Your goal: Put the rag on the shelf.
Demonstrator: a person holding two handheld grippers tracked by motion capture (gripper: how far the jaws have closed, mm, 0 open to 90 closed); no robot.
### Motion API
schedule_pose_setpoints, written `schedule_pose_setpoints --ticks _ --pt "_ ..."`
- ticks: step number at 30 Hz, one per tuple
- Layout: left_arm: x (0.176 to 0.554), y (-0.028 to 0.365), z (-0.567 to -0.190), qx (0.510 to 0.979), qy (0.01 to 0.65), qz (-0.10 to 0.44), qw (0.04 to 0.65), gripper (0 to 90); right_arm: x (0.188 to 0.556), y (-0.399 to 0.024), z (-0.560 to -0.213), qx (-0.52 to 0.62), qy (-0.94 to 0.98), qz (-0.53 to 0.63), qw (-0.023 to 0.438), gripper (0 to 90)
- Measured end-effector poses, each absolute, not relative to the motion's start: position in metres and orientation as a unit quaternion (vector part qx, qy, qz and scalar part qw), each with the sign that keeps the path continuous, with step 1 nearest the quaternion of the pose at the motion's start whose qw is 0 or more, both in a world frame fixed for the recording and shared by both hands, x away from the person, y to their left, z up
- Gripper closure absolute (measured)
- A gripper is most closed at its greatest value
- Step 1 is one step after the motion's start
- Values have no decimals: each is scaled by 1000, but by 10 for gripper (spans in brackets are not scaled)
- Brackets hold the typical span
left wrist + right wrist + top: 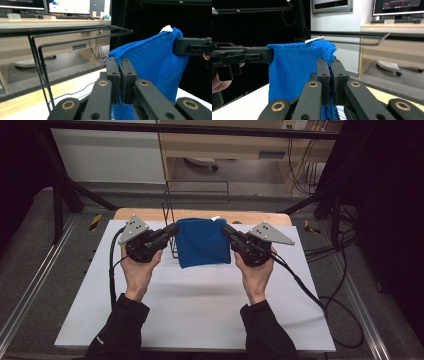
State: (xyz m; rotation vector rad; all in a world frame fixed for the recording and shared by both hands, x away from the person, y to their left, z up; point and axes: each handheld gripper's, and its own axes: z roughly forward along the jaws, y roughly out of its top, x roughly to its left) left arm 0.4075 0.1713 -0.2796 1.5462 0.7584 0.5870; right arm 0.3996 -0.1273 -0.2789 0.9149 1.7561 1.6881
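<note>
Holding a blue cloth (203, 243) up off the white desk (200, 305), stretched between two claws: left claw (172, 229) pinching the cloth's upper left corner, jaws pressed together on the fabric in the left gripper view (121, 82); right claw (226, 230) clamping the upper right corner, jaws likewise closed on the fold in the right gripper view (330, 80). Hanging folded, doubled edge along the top, small white tag (215, 218) sticking up near the right corner. Standing just behind the cloth, a black wire rack (196, 195), its thin bars running across at about the height of the cloth's top edge in both gripper views (75, 35) and partly screened by the cloth in the high view. Lying under the far edge of the white sheet, a strip of wooden board (150, 214). Trailing off to the right and onto the floor, a black cable (310, 292) from the right claw; another looping down beside the left wrist. Sitting farther back, a wooden bench with monitors (68, 6) and a keyboard. Hiding the cloth's lower edge in both gripper views, the claws' own linkages; cropping the forearms in dark sleeves (122, 325) at the bottom of the high view. Hard to tell whether the cloth is touching the rack or hanging just in front of it.
</note>
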Motion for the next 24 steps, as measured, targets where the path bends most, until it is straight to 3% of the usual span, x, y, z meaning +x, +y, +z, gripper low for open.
schedule_pose_setpoints --ticks 24 --pt "426 180 -230 642 316 293 634 872 415 -113 -232 315 632 638 306 870"
